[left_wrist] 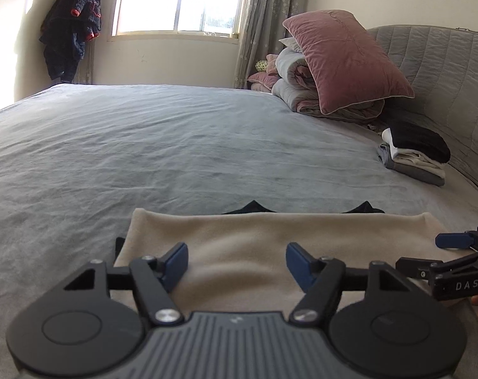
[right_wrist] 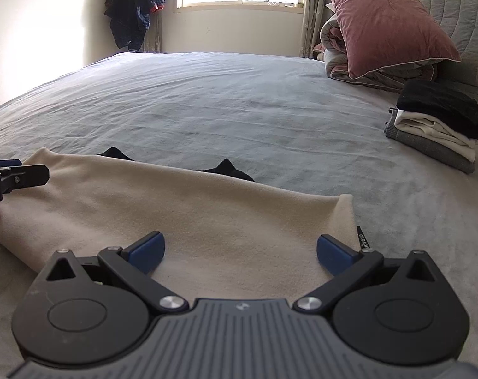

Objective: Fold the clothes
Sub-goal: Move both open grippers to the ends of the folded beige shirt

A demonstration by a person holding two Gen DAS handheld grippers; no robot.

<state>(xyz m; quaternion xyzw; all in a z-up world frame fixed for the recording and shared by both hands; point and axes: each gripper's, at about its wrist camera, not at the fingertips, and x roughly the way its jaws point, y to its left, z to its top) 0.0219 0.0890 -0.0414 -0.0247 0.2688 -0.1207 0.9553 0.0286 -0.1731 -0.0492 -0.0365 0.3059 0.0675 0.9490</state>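
Soft, matt beige fleece garment (right_wrist: 188, 218), finely napped, folded flat. Beneath it, slightly creased grey-blue brushed-cloth bed sheet (left_wrist: 163, 145). Far right, dusty-pink velvety pillow (left_wrist: 343, 60) with faint sheen against quilted grey fabric headboard (left_wrist: 434, 72). Near, matt black plastic gripper arms with blue rubbery pads (right_wrist: 145, 252) and shiny metal pivot screws (right_wrist: 171, 302).

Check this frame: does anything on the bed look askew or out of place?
Mostly tidy. Two black fabric points poke out past the far edge of the folded beige garment, so a dark layer beneath is not fully covered. The folded stack by the headboard looks neat.
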